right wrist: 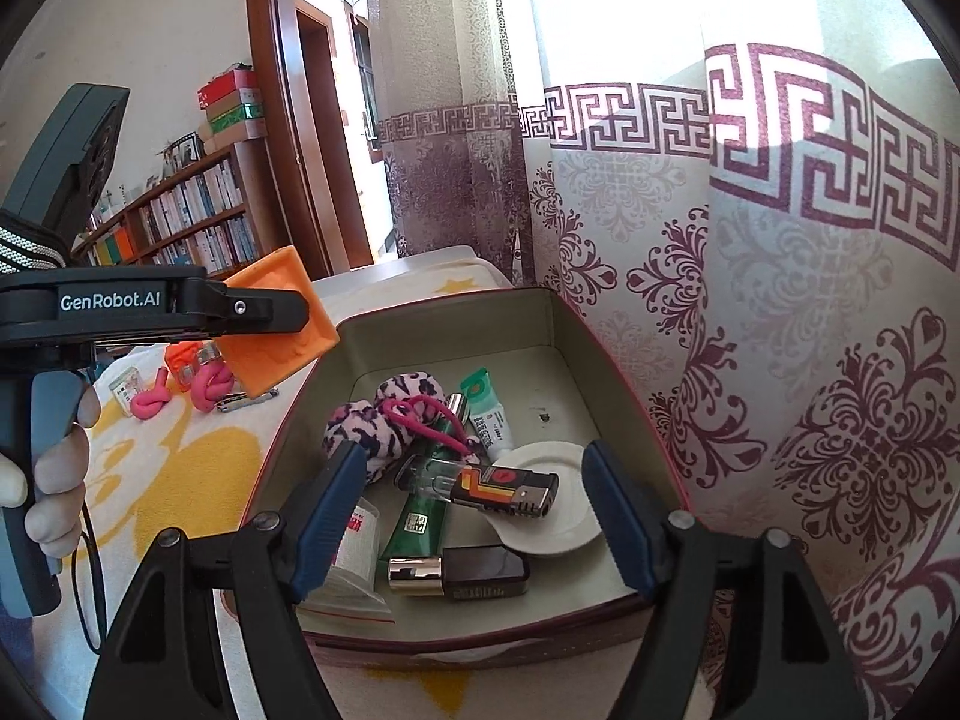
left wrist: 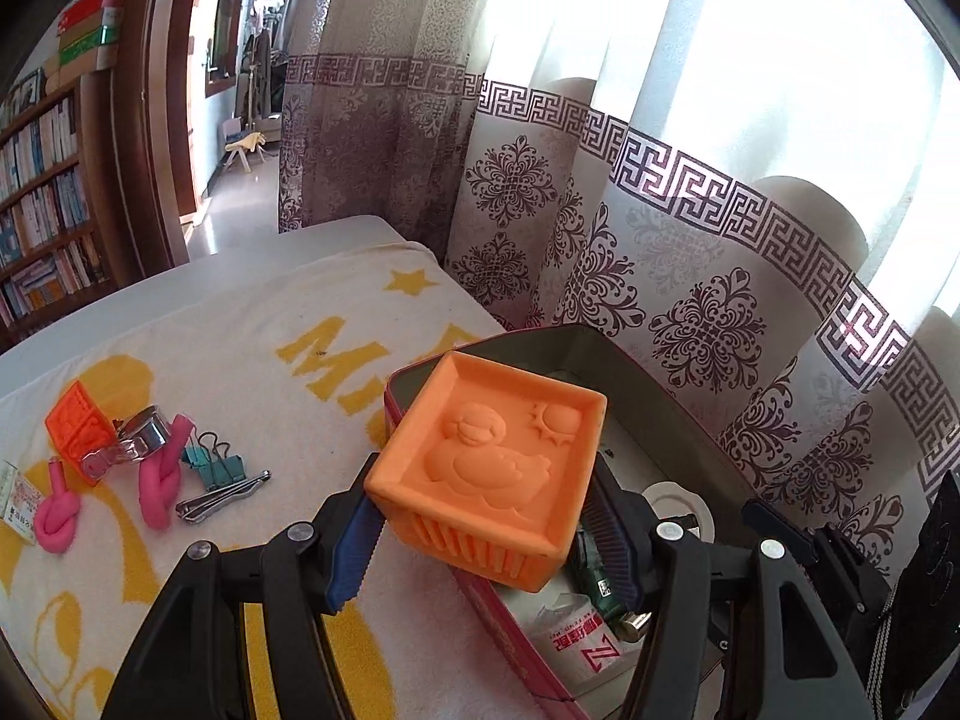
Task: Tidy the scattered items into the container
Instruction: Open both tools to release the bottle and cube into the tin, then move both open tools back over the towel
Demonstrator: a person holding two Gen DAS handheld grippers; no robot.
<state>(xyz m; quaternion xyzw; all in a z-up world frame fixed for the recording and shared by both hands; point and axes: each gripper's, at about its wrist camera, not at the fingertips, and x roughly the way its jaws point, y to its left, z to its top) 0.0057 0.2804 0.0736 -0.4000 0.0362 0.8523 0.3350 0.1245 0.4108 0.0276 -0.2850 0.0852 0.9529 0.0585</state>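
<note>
My left gripper [left wrist: 486,534] is shut on an orange soft cube [left wrist: 489,468] with a duck relief and holds it above the left rim of the open tin box [left wrist: 420,375]. The same cube [right wrist: 282,324] shows in the right wrist view, held over the box's left wall [right wrist: 312,396]. My right gripper [right wrist: 474,516] is open and empty above the box's near part. In the box lie a leopard-print pouch [right wrist: 384,420], a lighter [right wrist: 504,489], a green tube [right wrist: 420,516] and a white dish [right wrist: 552,504].
On the yellow and white towel [left wrist: 240,360] lie a second orange cube [left wrist: 78,420], two pink knotted ropes [left wrist: 159,480], a teal binder clip [left wrist: 219,468], nail clippers [left wrist: 222,495] and a metal clip [left wrist: 135,438]. A patterned curtain [left wrist: 690,240] hangs right behind the box. A bookshelf [left wrist: 42,210] stands at left.
</note>
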